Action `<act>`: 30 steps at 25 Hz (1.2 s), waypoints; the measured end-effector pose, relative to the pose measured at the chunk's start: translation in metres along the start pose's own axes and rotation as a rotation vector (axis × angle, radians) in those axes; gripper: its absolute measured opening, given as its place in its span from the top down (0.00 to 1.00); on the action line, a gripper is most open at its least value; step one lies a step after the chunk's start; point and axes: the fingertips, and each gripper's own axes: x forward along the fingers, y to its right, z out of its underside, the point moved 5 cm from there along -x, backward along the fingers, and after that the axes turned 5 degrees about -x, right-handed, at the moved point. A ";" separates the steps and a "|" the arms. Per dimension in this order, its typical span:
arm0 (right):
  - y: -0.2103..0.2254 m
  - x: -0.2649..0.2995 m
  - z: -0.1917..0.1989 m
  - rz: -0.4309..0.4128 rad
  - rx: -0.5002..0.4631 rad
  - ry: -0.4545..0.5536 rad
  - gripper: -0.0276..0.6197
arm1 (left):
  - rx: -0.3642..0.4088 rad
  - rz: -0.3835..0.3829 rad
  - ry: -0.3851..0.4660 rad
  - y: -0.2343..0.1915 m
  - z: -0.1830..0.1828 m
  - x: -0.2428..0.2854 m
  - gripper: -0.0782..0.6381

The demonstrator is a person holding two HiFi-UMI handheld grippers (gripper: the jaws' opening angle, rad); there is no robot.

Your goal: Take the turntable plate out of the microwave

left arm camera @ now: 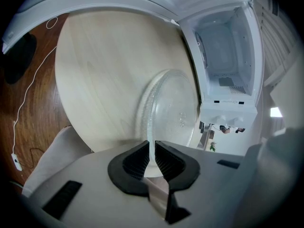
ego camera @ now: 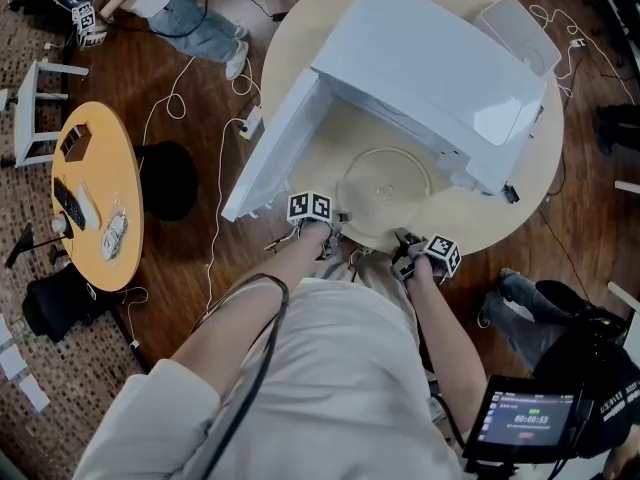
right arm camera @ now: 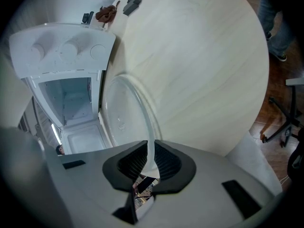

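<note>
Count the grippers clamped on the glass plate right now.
2. The left gripper pinches the near-left rim of the plate; the right gripper pinches its near-right rim. Nothing hides either.

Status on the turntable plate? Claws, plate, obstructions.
Left claw and right claw both shut on turntable plate rim. Plate out of microwave, over table. Open door beside it, no contact.

We look steeply down from the head; both gripper views sit close, facing the turntable plate (ego camera: 385, 183) and the open microwave (ego camera: 430, 63).
</note>
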 end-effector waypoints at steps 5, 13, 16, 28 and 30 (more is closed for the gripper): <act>-0.001 -0.001 0.000 0.006 -0.010 0.004 0.89 | 0.002 0.001 -0.004 0.000 0.001 0.000 0.84; -0.002 -0.001 0.001 0.015 -0.004 0.016 0.89 | 0.008 0.003 -0.009 -0.001 0.000 0.000 0.84; -0.002 -0.001 0.003 0.019 0.005 0.023 0.89 | 0.007 0.003 -0.004 -0.001 -0.001 0.000 0.84; -0.003 -0.004 0.001 0.034 0.006 0.069 0.89 | 0.052 0.055 -0.025 0.000 0.005 -0.001 0.84; -0.005 -0.004 0.000 0.040 -0.043 0.067 0.89 | 0.073 0.054 -0.021 0.001 0.005 -0.002 0.84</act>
